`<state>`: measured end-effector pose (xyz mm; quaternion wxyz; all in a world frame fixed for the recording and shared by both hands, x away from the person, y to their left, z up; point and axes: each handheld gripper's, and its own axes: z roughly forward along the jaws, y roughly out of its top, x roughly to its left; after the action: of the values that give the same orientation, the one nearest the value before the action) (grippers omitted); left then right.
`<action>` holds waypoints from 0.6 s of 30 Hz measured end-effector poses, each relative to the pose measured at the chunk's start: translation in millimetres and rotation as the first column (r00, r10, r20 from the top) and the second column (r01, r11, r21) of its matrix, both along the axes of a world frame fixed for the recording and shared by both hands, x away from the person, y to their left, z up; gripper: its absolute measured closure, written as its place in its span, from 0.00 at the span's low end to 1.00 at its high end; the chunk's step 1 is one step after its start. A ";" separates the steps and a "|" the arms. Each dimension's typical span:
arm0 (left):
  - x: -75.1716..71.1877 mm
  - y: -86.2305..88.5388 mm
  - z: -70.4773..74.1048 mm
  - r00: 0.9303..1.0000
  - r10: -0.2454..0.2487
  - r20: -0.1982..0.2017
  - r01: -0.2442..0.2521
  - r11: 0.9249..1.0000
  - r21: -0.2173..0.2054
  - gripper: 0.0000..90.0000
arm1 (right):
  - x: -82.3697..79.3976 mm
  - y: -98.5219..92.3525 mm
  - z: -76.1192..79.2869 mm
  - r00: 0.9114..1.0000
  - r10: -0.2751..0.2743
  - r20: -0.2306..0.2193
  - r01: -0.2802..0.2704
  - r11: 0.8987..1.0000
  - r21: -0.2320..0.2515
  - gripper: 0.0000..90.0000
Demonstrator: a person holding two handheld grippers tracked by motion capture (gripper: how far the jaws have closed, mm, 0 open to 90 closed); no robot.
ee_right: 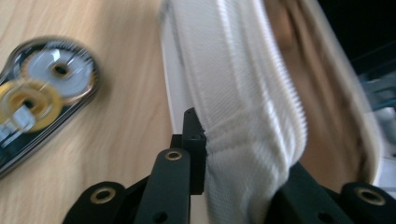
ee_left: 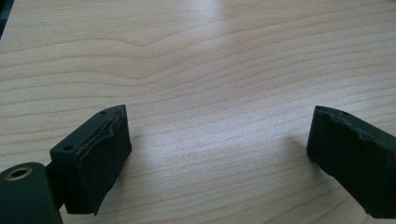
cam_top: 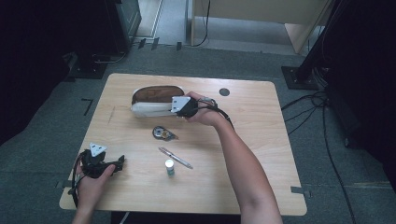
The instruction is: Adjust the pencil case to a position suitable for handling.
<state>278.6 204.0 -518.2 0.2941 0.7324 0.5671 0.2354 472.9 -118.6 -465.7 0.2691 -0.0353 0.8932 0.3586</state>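
Pencil pouch (cam_top: 156,100), white mesh side with brown interior, lies on its side toward the far middle of the table (cam_top: 261,154), mouth open and facing away. Right gripper (cam_top: 187,107) is clamped on the pouch's right end; in the right gripper view the jaws pinch a fold of the white mesh wall (ee_right: 243,140), which bunches between them. Grip looks shallow, on fabric only. Risk 1: if the pouch is lifted or dragged from here, the soft wall may slide out of the pads or stretch, and the pouch will sag or drop. Risk 2: pulling by one end could swing the free end across the table, so the opening ends up turned away. Correction tape dispenser (cam_top: 164,133) lies just beside the pouch on the near side, close to the right gripper's path; a low sweep could knock it. Pen (cam_top: 175,157) and small glue stick (cam_top: 169,167), upright, stand nearer the person; the stick would topple at a light bump from the forearm. Left gripper (cam_top: 100,163) rests at the near left corner, jaws spread wide over bare wood with nothing between them, too far off to steady the pouch.
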 end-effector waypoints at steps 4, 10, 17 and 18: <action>0.0 0.0 0.1 1.000 0.000 -0.001 0.000 1.000 0.000 0.07 | -4.3 -14.8 21.1 0.997 -0.075 0.017 0.074 0.995 0.065 0.90; 0.0 0.1 0.2 1.000 -0.001 -0.002 0.001 1.000 0.001 0.07 | -27.2 -37.5 52.2 0.980 -0.197 0.003 0.196 0.978 0.068 0.90; 0.0 0.2 0.2 1.000 -0.002 -0.001 0.002 1.000 0.002 0.07 | -57.9 -61.5 69.1 0.946 -0.317 -0.070 0.324 0.938 0.125 0.90; 0.0 0.2 0.1 1.000 -0.001 -0.001 0.001 1.000 0.002 0.07 | -60.7 -63.1 69.8 0.942 -0.327 -0.079 0.335 0.933 0.133 0.90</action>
<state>278.7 204.2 -518.1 0.2933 0.7332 0.5666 0.2355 412.2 -181.7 -396.0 0.3027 0.1449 0.8651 0.3729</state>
